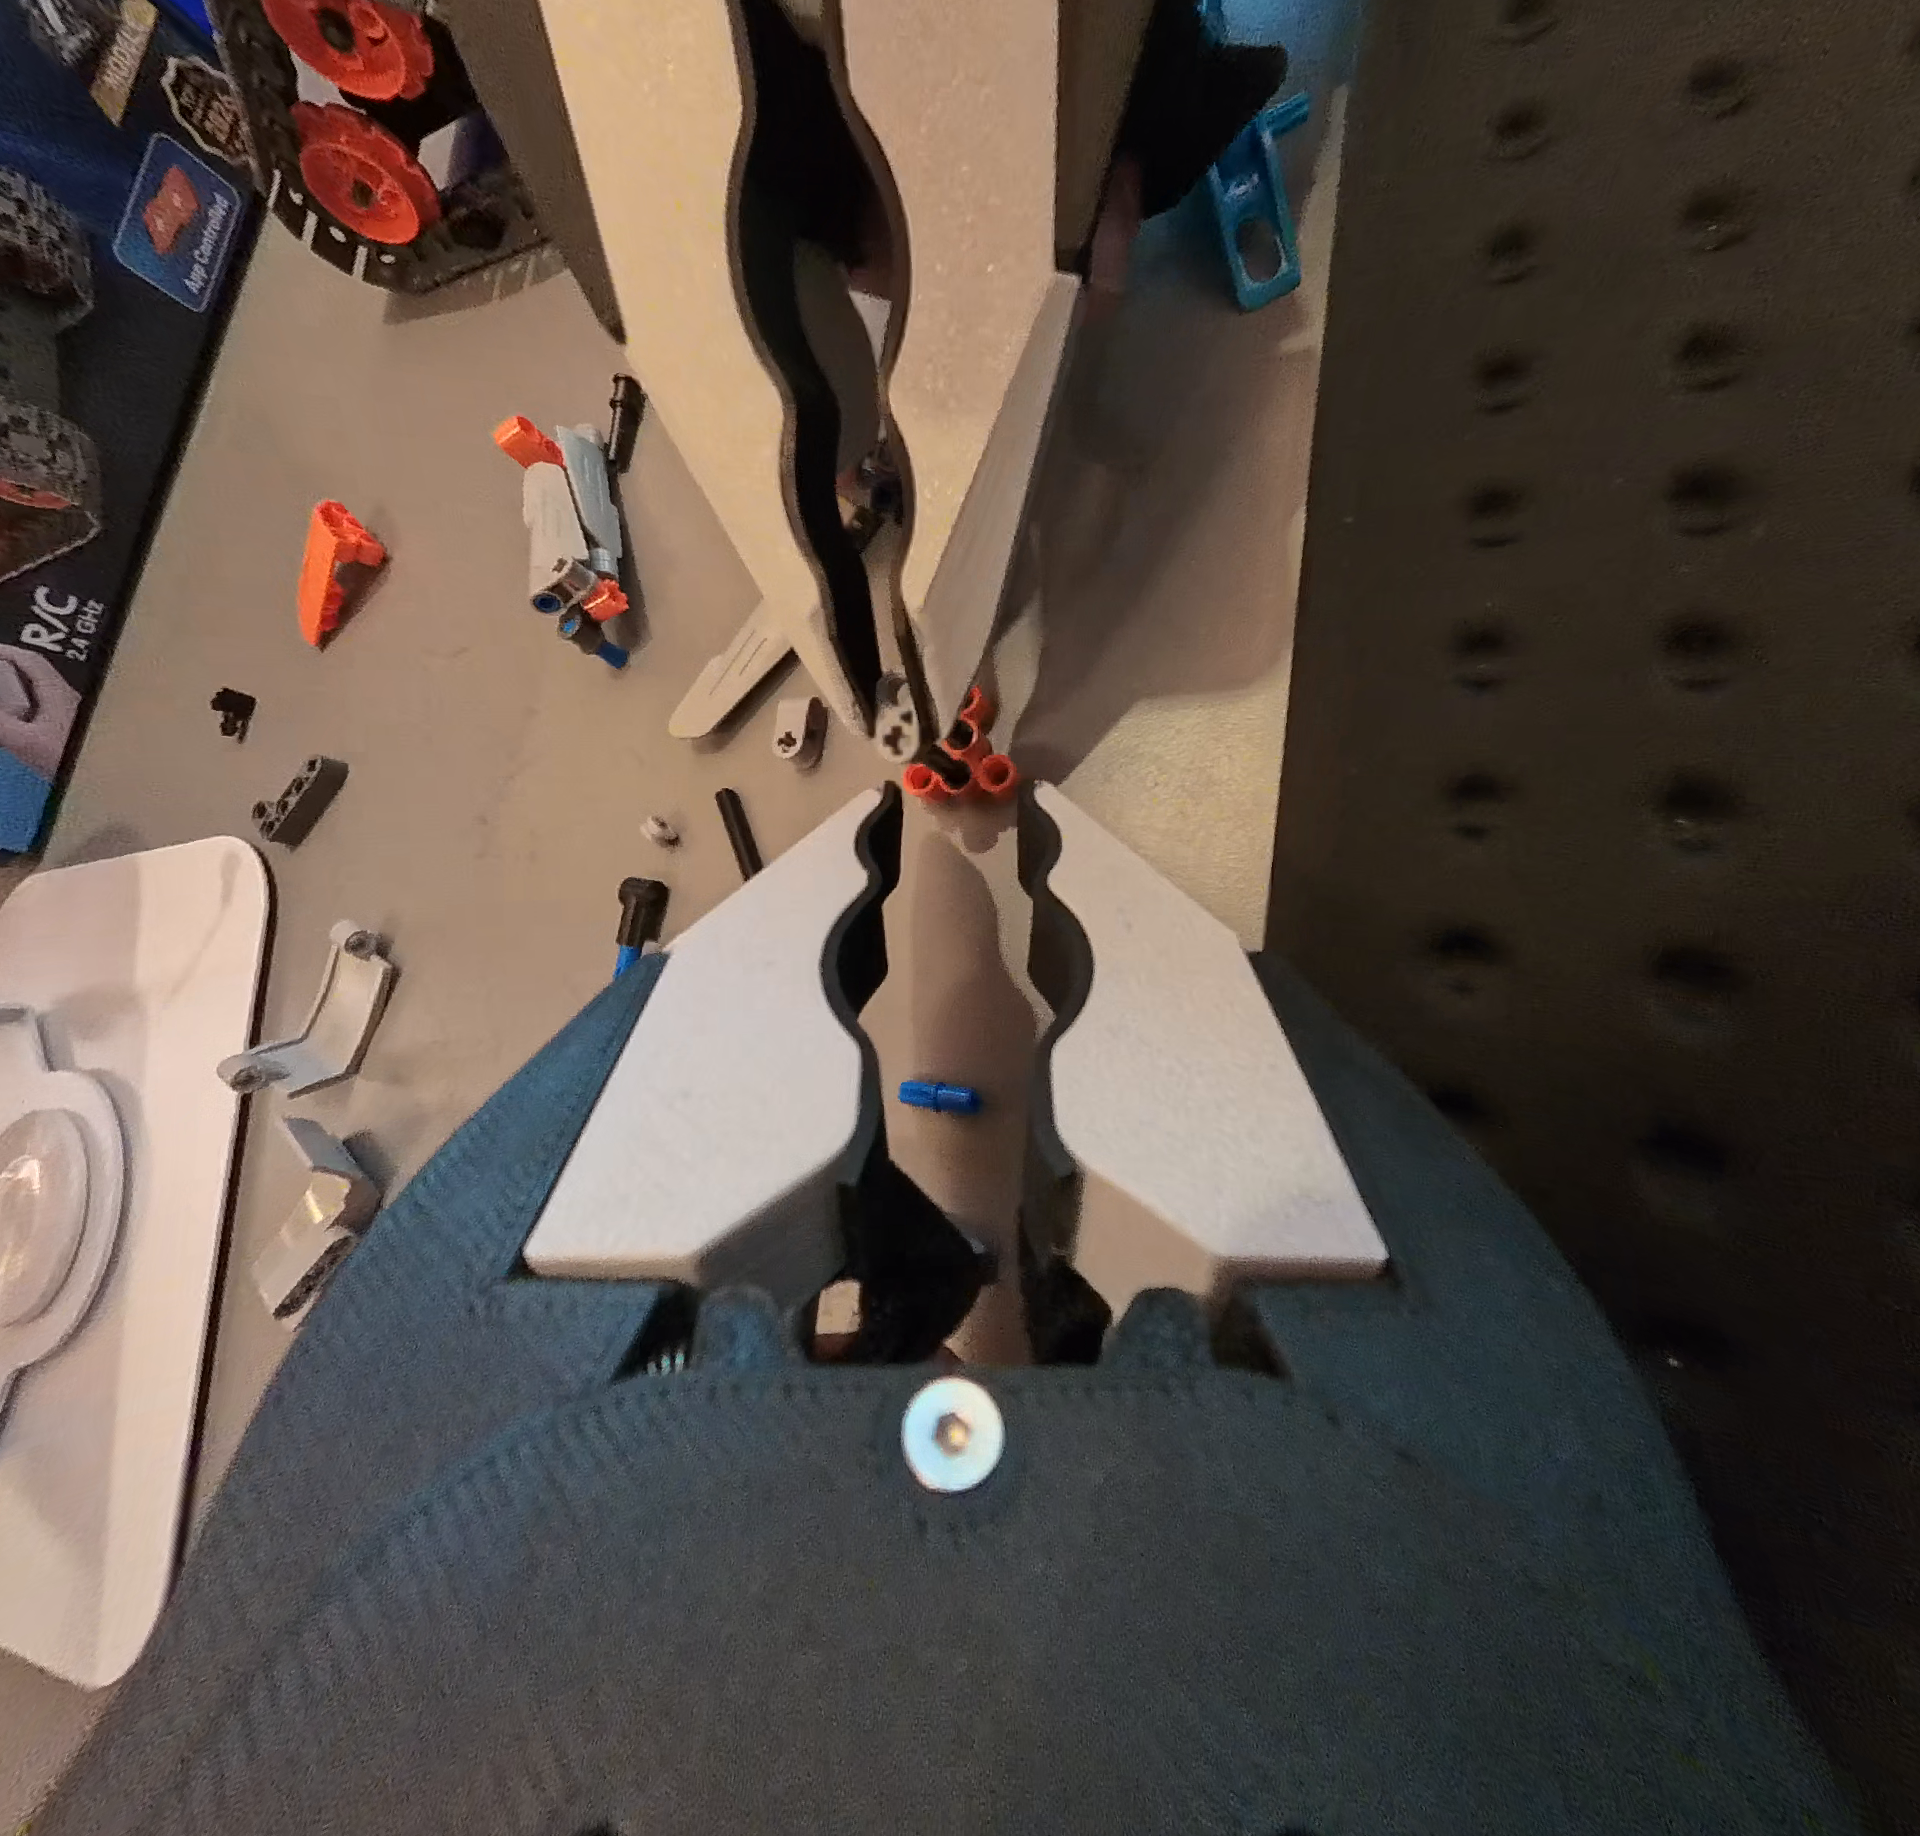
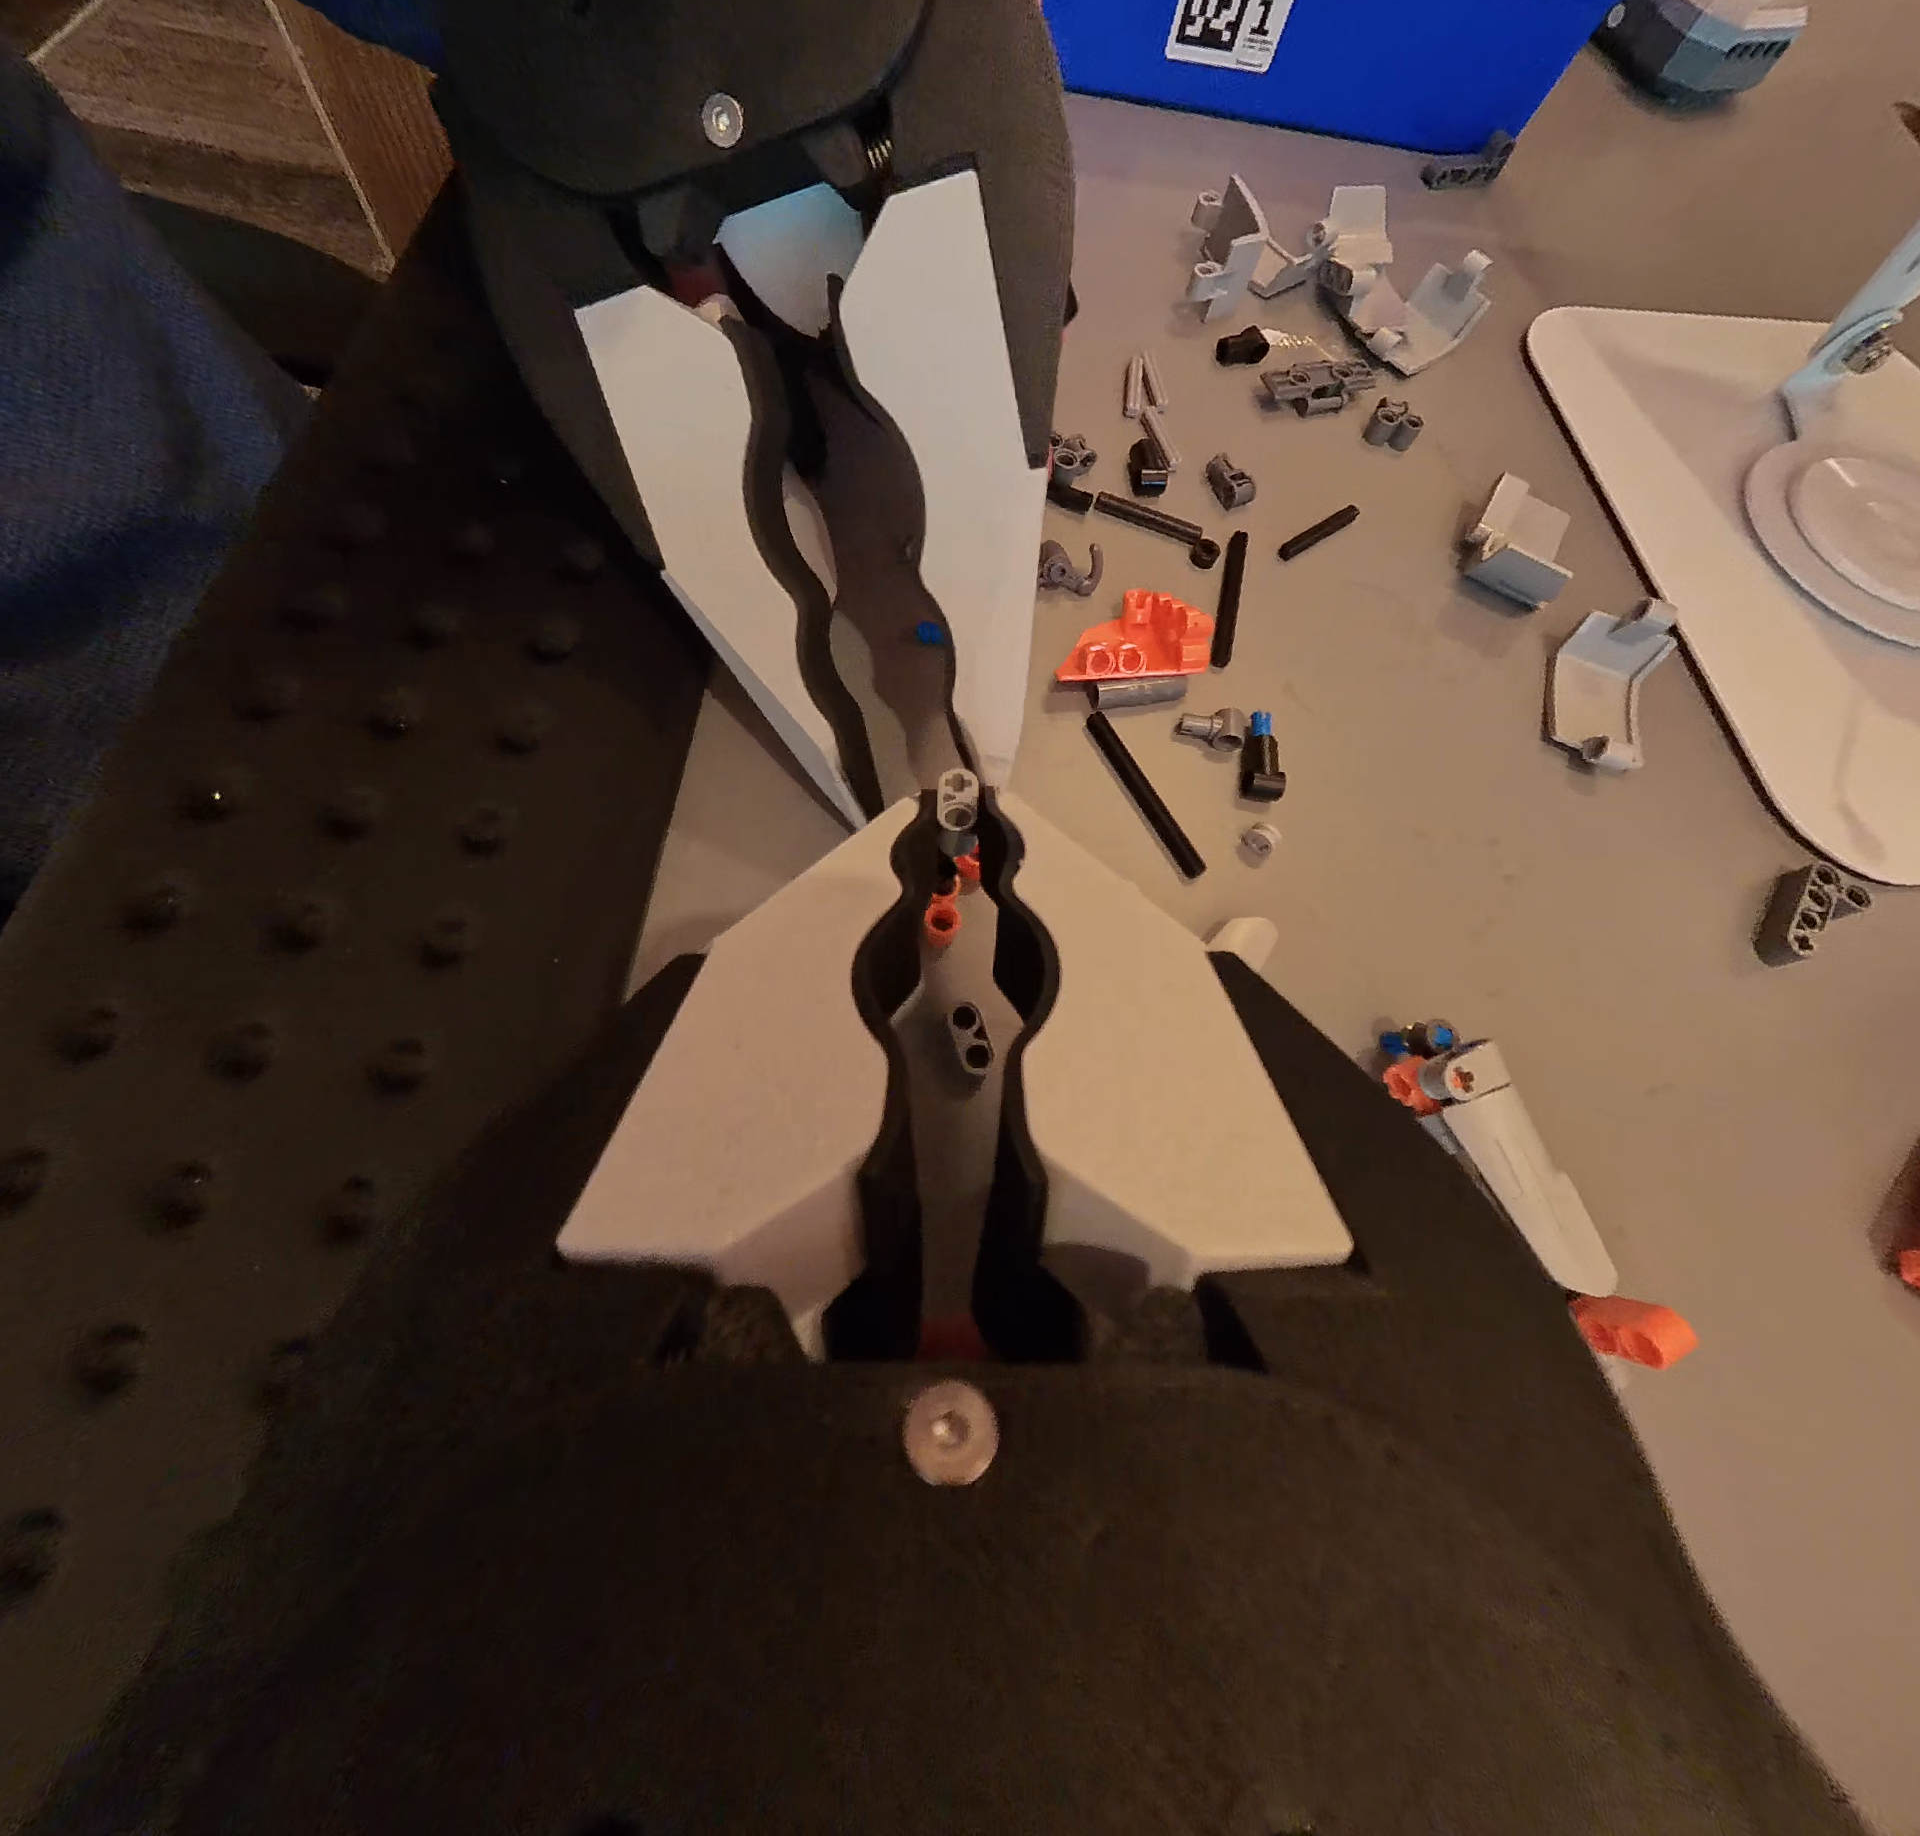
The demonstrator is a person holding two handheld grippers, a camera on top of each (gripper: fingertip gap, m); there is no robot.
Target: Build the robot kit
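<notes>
My right gripper (image 2: 958, 807) is shut on a small grey connector (image 2: 957, 797) at its tips. In the left wrist view it (image 1: 896, 737) comes down from the top with the connector (image 1: 898, 723). A small orange piece (image 1: 958, 760) with a black pin in it sits right against the connector and also shows between the right fingers (image 2: 941, 919). My left gripper (image 1: 964, 799) is open, its tips flanking the near side of the orange piece. I cannot tell whether they touch it. In the right wrist view it (image 2: 930, 794) reaches in from the top.
A grey table (image 1: 468, 747) holds scattered black, grey and orange building pieces (image 2: 1138, 633) and a blue pin (image 1: 940, 1095). A white tray (image 2: 1662, 498), a blue bin (image 2: 1351, 72), a printed box (image 1: 94, 280) and an orange-wheeled tracked model (image 1: 343, 82) stand around. A black studded mat (image 1: 1610, 643) borders the table. The grippers are tip to tip, or close to it.
</notes>
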